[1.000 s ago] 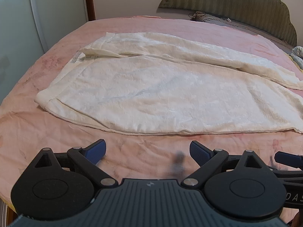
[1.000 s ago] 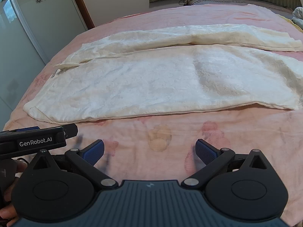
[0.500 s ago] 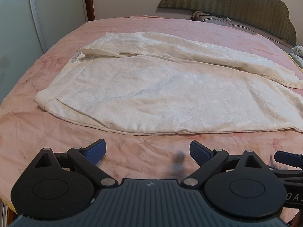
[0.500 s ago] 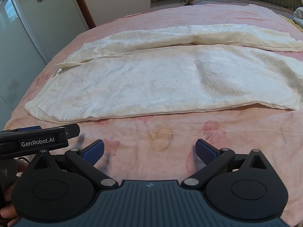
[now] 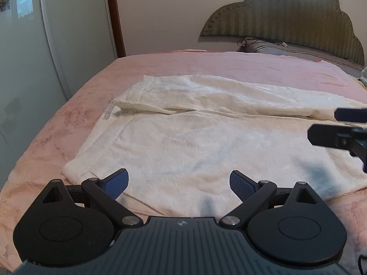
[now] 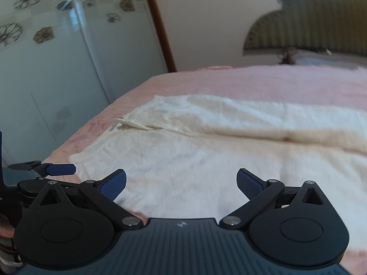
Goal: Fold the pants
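Two sets of tongs over one pair of cream-white fleecy pants [image 5: 183, 142], which lies flat on the pink-blanketed bed [image 5: 206, 61]. Waistband end sits at 9 o'clock in both views; legs run off toward 3 o'clock. Near leg broad and smooth, far leg lying alongside it at 12 o'clock, a folded-over flap and small label at the waist around 10 o'clock.

Left tongs [image 5: 179, 183]: blue-padded fingers [image 5: 115, 183] spread wide, nothing between them, held low over the near edge of the pants close to the waistband corner. Right tongs [image 6: 181, 183]: also spread wide and empty, over the near leg; this view is motion-blurred. In the left wrist view the right tongs' black and blue tips enter at 3 o'clock above the leg fabric. In the right wrist view the left tongs' blue tip shows at 9 o'clock by the waistband corner.

Green padded headboard [image 5: 298, 23] at 1 o'clock; pale frosted wardrobe doors with flower decals [image 5: 45, 45] at 10 o'clock.
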### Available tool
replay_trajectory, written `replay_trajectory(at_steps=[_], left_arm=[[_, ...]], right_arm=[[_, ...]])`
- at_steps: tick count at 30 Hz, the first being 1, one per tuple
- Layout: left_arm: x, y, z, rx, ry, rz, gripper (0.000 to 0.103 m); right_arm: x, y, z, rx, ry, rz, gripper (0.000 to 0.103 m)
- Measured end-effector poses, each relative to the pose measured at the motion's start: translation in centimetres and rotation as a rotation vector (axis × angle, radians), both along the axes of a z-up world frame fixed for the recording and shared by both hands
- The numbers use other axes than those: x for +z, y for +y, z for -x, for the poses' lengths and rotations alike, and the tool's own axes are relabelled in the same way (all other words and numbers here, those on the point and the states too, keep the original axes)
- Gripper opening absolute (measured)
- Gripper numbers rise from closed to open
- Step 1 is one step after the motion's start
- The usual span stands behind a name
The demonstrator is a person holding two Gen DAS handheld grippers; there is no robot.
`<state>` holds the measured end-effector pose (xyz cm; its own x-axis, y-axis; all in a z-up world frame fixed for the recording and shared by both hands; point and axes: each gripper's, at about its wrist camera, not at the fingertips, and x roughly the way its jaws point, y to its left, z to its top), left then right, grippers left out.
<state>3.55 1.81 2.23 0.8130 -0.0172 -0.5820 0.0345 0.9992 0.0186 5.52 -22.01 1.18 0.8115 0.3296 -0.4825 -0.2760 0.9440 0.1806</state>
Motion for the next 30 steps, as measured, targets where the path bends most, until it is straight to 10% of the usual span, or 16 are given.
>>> replay_trajectory(at_steps=[3, 22, 27, 30], left_arm=[[-0.4, 0.7, -2.0, 0.015, 0.04, -0.015, 0.097], [-3.0, 5.0, -12.7, 0.069, 0.19, -0.048, 0.097], [-3.6, 5.4, -14.4, 0.072, 0.222, -0.059, 0.097], [-3.3, 5.9, -15.4, 0.082, 0.224, -0.04, 0.097]], right_arm=[[0.1, 0.5, -5.5, 0.089, 0.003, 0.108, 0.103], [-5.9, -0.9, -38.9, 0.17, 0.263, 0.035, 0.101], [-6.8, 0.1, -40.6, 0.284, 0.276, 0.068, 0.033], [-6.1, 1.7, -38.6, 0.331, 0.199, 0.165, 0.015]])
